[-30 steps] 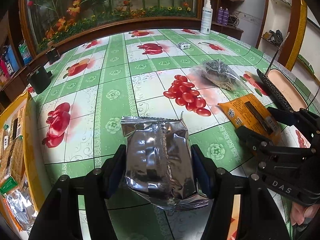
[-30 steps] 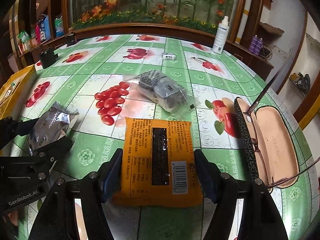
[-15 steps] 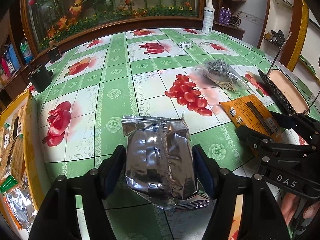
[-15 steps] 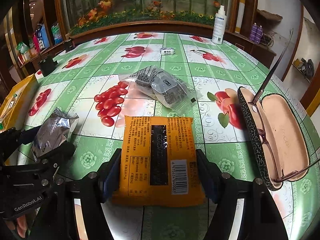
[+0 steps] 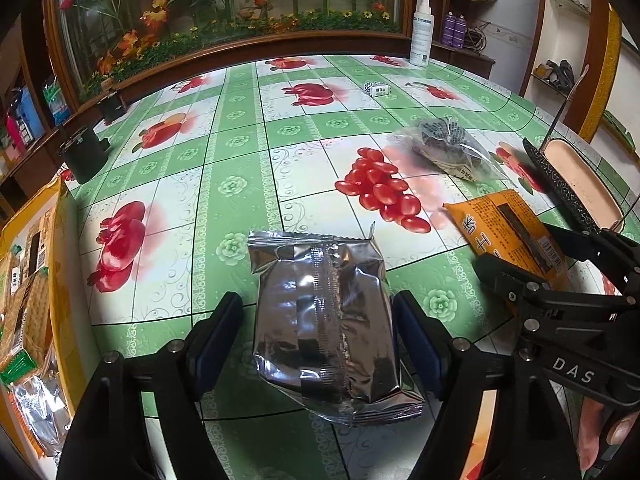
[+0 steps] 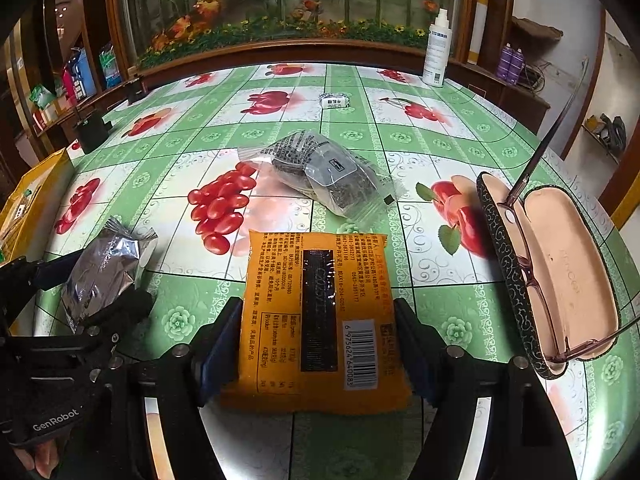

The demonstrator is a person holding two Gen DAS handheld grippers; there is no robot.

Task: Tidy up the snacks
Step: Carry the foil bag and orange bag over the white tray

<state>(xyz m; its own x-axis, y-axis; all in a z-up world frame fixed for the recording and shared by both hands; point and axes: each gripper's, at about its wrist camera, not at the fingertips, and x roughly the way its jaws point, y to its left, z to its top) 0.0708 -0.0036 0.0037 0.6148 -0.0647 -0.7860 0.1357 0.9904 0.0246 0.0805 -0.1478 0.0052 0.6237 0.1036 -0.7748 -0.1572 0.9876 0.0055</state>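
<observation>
The left gripper (image 5: 318,320) tilts downward, its jaws just widened, spread around a crinkled silver foil snack packet (image 5: 324,316). At its 3 o'clock, the right gripper (image 6: 318,340) tilts likewise, spread astride a flat orange snack packet (image 6: 316,320).

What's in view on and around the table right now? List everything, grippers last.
silver packet: 1, foil, between the left fingers, gap on both sides
orange packet: 1, between the right fingers
clear packet: 1, dark contents, table centre
small wrapped sweet: 1, white, far side
glasses case: 1, open, glasses inside, right edge
spray bottle: 1, white, far edge
yellow box: 1, snacks inside, left edge
black pot: 1, far left
left gripper: jaws just opening
right gripper: open
</observation>
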